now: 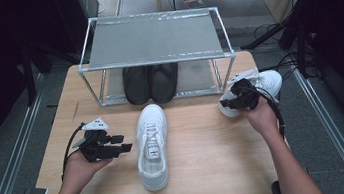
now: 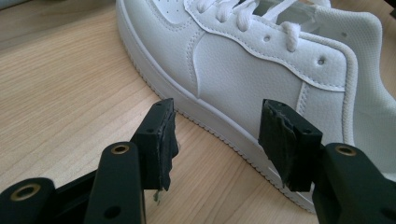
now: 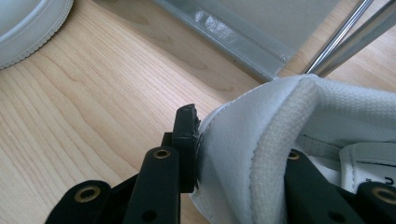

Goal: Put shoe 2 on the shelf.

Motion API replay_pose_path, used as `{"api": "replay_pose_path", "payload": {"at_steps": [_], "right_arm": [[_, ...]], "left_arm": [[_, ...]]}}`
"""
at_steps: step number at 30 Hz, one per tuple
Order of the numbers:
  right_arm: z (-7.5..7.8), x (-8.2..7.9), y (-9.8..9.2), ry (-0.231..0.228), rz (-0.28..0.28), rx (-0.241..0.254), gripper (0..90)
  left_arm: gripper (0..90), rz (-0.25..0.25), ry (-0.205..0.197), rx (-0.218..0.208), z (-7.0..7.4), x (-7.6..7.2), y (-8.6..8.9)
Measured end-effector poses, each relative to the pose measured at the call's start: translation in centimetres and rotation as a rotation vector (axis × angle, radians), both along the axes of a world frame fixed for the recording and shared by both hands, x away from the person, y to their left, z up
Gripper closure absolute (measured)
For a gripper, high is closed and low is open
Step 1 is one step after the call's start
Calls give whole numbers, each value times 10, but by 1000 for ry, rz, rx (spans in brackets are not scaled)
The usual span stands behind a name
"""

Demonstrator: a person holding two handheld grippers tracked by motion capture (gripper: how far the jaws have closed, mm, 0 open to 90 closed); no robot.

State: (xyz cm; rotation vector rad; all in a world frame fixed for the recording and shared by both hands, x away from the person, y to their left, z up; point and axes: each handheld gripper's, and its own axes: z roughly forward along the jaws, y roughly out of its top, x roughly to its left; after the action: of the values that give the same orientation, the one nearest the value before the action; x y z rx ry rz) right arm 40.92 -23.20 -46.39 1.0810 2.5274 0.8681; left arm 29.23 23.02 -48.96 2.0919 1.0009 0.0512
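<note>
A white sneaker (image 1: pixel 152 147) (image 2: pixel 243 70) lies in the middle of the wooden table (image 1: pixel 218 156), toe toward the rack. My left gripper (image 1: pixel 123 142) (image 2: pixel 217 126) rests just left of it, open, its pads close to the sole's side but apart from it. A second white sneaker (image 1: pixel 266 82) (image 3: pixel 280 121) sits at the table's right edge. My right gripper (image 1: pixel 228 102) (image 3: pixel 238 140) is shut on its heel collar, one jaw pressing the outside and the other inside the shoe, partly hidden.
A metal-framed shoe rack (image 1: pixel 152 39) (image 3: pixel 243 37) stands at the back of the table, with a pair of black shoes (image 1: pixel 152 83) on its lower level. In the right gripper view the middle sneaker's sole (image 3: pixel 28 23) appears at the upper left.
</note>
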Motion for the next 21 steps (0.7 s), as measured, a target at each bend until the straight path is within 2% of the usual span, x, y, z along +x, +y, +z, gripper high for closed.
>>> {"api": "replay_pose_path", "payload": {"at_steps": [5, 11, 21], "right_arm": [[7, -10, 6, -24, 4, -23, 733], [10, -19, 8, 10, 3, 29, 728], [13, -37, 12, 5, 12, 20, 727]], "left_arm": [[460, -5, 3, -7, 0, 1, 0], [457, -12, -2, -11, 1, 4, -1], [451, -29, -1, -2, 1, 12, -5]]}}
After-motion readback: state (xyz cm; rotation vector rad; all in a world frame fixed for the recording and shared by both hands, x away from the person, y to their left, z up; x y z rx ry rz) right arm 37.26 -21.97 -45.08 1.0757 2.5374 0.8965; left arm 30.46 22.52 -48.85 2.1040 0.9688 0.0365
